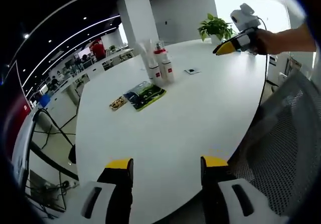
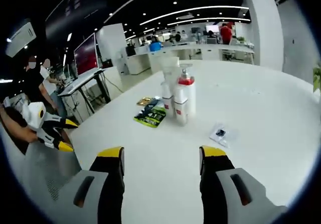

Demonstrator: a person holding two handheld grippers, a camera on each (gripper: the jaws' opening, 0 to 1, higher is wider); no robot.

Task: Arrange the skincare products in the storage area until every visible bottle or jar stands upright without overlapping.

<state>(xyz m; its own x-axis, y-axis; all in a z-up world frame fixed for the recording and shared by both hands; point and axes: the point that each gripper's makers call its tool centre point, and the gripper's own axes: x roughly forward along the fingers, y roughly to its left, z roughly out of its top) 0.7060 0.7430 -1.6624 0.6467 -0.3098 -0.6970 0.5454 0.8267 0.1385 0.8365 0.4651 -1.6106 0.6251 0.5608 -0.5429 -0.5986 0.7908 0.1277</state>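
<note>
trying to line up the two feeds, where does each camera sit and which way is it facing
Left gripper view: rides on the left tongs, open at the bottom, looking across the white round table at the cluster of white bottles with red labels; the right tongs and a forearm enter at upper right.
Right gripper view: rides on the right tongs, open, facing the same bottles from the opposite side; the left tongs appear at left.
Shared: table, bottles, flat green packet.

White table (image 1: 200,108) in front of me: green packet (image 2: 150,117), small clear sachet (image 2: 220,133), potted plant (image 1: 215,27), mesh chair (image 1: 281,144) alongside.
</note>
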